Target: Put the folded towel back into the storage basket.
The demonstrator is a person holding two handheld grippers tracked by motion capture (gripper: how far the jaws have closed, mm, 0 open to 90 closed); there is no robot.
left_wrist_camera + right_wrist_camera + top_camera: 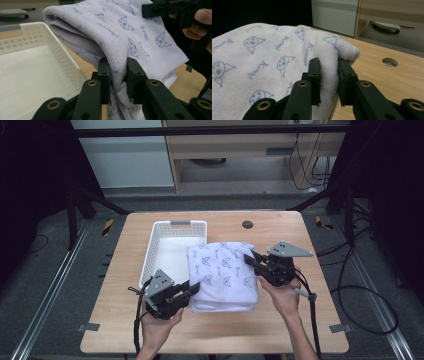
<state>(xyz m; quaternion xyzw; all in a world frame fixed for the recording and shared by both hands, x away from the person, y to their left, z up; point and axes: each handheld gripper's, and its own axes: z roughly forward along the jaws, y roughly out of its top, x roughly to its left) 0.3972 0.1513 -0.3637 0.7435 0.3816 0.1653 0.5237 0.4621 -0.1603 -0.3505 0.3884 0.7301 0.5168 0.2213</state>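
Note:
A folded white towel (224,272) printed with small blue cat faces lies across the table's middle, its left edge over the rim of a white perforated basket (170,236). My left gripper (194,288) is shut on the towel's near left corner; in the left gripper view the cloth (117,75) is pinched between the two black jaws. My right gripper (251,260) is shut on the towel's right edge, and the right gripper view shows the folded edge (329,72) squeezed between its jaws. In the left gripper view the towel (120,30) hangs raised beside the basket (37,62).
The wooden table (280,330) has a round cable hole (247,224) at its back right, also seen on the tabletop in the right gripper view as a hole (390,62). Cables trail from both grippers toward the front edge. Dark floor and frame rails surround the table.

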